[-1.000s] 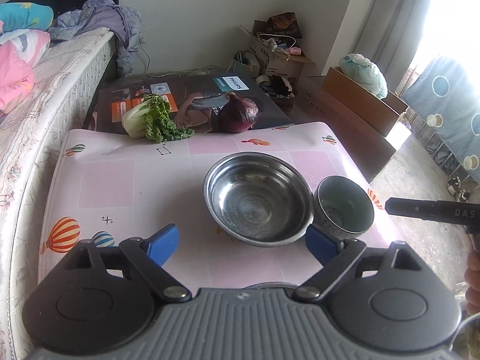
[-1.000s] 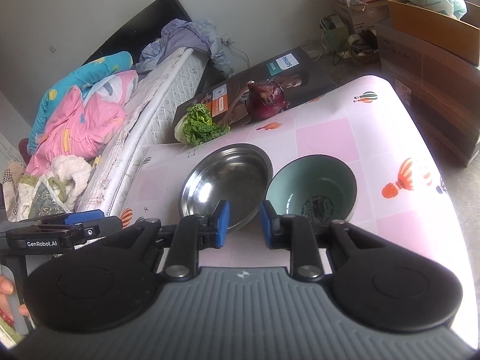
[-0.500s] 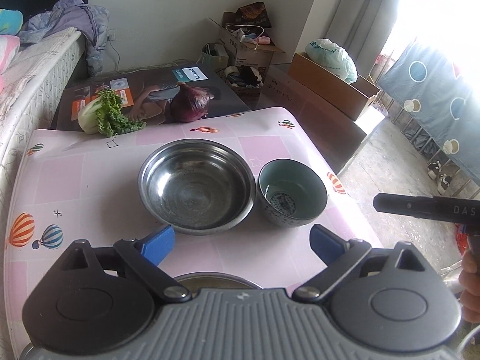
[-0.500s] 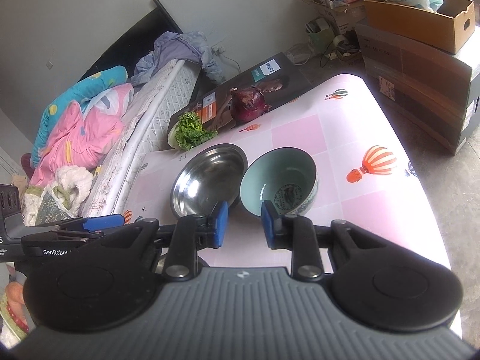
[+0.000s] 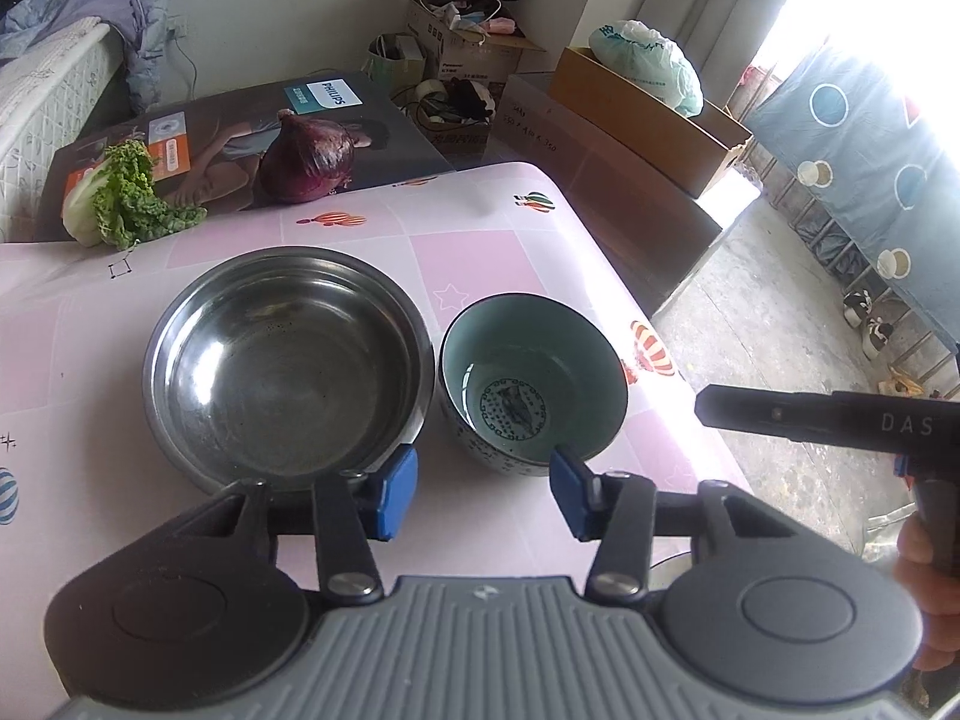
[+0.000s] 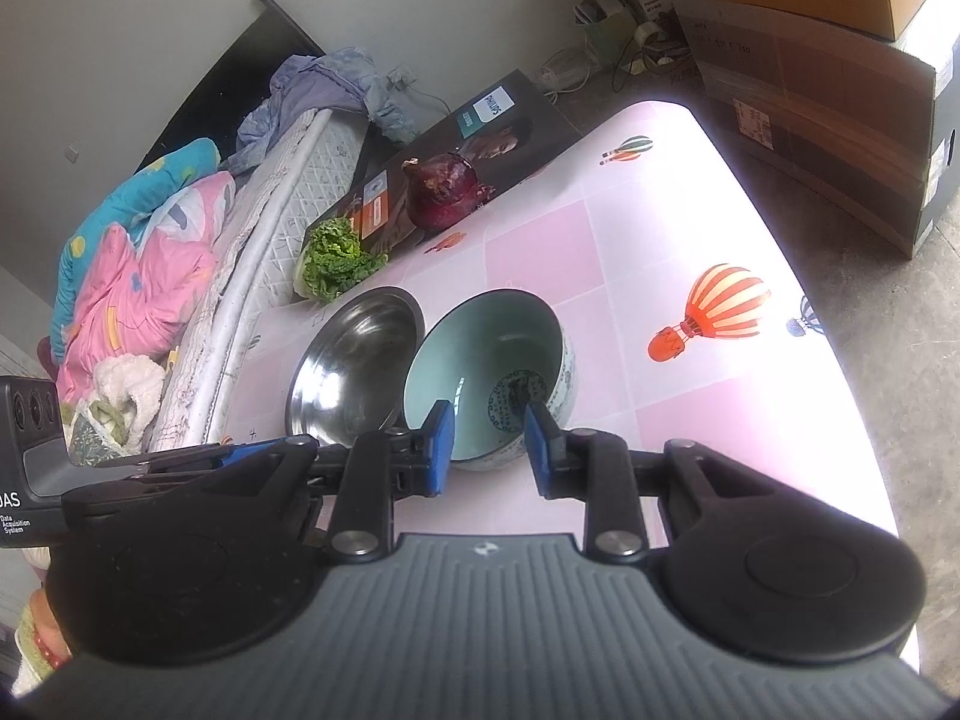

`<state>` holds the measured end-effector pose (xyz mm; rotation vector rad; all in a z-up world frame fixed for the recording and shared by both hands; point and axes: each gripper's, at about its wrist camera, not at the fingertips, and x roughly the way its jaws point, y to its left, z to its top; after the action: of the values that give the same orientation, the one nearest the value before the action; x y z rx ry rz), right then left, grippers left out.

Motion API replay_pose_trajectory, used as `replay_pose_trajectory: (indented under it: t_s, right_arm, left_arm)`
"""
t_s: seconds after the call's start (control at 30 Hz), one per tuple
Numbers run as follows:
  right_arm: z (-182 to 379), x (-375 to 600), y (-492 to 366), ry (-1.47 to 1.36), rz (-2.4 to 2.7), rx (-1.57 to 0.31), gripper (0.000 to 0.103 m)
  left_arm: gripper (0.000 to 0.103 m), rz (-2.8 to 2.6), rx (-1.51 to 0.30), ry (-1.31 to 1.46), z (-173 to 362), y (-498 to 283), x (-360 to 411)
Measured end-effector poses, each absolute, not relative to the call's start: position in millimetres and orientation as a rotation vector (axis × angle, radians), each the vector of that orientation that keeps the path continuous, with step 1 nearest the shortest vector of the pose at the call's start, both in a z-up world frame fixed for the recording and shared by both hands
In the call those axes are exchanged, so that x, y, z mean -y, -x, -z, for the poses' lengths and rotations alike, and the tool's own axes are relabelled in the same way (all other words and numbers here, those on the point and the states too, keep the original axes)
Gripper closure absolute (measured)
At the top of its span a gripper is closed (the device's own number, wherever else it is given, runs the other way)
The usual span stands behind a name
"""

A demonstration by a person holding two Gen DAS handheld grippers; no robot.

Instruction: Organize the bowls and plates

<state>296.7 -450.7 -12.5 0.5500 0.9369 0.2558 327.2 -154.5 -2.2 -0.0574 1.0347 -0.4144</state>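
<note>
The bench (image 5: 492, 252), covered in a pink balloon-patterned cloth, was seen carrying a steel bowl (image 5: 288, 360) with a ceramic bowl (image 5: 531, 387) just beside it, on its right. The approach step seemed in hand. The left gripper (image 5: 483, 498) was closing on nothing, its fingers (image 5: 396, 498) near the steel bowl's rim. The right gripper (image 6: 487, 447) was held narrowly parted and empty before the ceramic bowl. A rim grasp was judged next. Behind the steel bowl, a cabbage (image 5: 117, 198) and onion (image 5: 306, 159) obstructed nothing.
</note>
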Motion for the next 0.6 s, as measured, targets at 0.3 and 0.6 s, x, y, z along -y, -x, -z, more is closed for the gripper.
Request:
replay_pose_trajectory:
  t_s: [0.3,0.6]
  right_arm:
    - [55.3,459.3,-350.6,-0.605,-0.250,-0.989,0.079]
    - [85.9,457.6,-382.7,-0.616,-0.250,-1.031,0.090]
  left_arm:
    - [0.082,0.430,-1.110,0.097,27.2,-359.8,163.0]
    - [0.086,0.400,-1.131,0.125,41.8,-373.0,164.0]
